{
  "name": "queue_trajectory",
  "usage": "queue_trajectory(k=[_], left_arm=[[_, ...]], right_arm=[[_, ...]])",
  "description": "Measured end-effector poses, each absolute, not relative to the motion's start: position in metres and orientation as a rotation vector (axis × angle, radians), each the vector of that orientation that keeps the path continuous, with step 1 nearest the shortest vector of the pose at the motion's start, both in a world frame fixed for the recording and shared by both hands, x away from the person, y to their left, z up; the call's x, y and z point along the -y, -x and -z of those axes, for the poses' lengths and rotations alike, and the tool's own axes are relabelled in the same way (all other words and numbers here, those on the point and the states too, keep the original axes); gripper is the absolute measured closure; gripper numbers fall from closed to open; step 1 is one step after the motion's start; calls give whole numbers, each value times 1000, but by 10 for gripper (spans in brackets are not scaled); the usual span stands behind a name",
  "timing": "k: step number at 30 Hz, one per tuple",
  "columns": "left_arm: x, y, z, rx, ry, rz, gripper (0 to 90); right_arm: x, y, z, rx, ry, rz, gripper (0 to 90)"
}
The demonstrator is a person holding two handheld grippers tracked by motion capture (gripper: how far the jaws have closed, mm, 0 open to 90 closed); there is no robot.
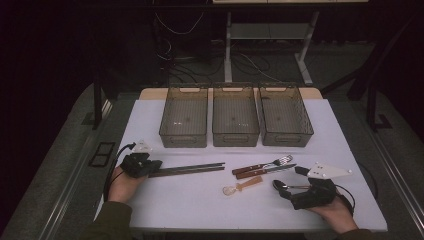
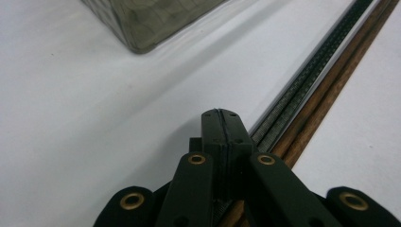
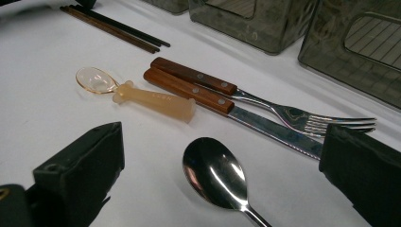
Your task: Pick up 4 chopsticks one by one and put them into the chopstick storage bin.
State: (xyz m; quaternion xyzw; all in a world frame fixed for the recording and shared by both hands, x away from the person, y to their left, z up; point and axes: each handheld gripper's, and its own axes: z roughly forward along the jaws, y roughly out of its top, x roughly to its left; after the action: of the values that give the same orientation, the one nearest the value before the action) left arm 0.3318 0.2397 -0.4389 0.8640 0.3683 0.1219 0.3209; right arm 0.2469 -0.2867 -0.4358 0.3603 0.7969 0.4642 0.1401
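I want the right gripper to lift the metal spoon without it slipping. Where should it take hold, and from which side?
Grip the spoon by its thin handle, not the rounded, polished bowl, which would probably slide out. It lies flat between the open right gripper jaws, so come straight down from above and close across the handle's narrow width.

The right gripper (image 3: 222, 175) stands open around a steel spoon (image 3: 215, 172) on the tabletop (image 3: 47, 109). Beyond lie a fork (image 3: 283, 111), knife (image 3: 227, 106) and amber spoon (image 3: 137, 92).
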Motion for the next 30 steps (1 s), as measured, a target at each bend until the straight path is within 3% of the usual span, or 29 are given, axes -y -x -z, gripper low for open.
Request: queue_trajectory(k=[30], left_arm=[[-237, -298, 437, -939, -2290, -266, 896]], right_arm=[[286, -246, 435, -2302, -1034, -1341, 11]])
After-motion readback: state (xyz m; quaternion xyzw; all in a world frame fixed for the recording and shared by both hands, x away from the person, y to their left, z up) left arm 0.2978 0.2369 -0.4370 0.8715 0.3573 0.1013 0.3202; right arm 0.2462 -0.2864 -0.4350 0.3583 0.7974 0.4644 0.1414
